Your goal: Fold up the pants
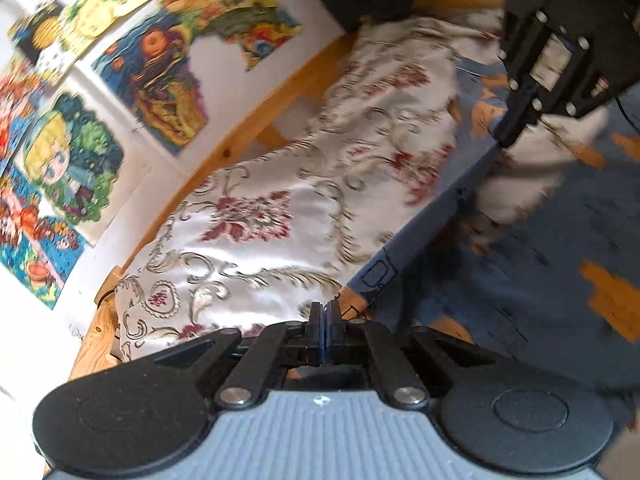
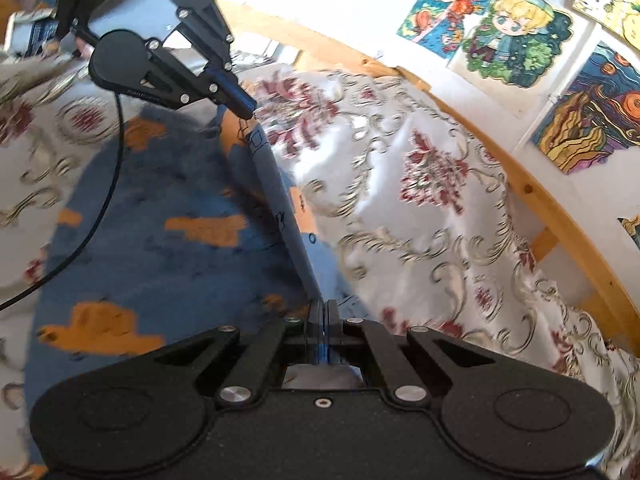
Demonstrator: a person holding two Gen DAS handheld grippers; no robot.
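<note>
Both grippers are pinched on one straight edge of the blue pants (image 2: 168, 256) with orange patches — the left gripper (image 1: 325, 312) at one end, the right gripper (image 2: 323, 308) at the other. This edge runs taut between them, above a floral bedspread (image 2: 420, 208). Only the right wrist view shows a black cable (image 2: 108, 200) lying across the pants.

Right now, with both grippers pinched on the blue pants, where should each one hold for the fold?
Keep to the stretched edge of the pants. The left gripper and right gripper each clamp one end of it, so it runs straight between them above the floral bedspread. Hold at those ends, coming in along the edge; the middle would probably sag.
</note>
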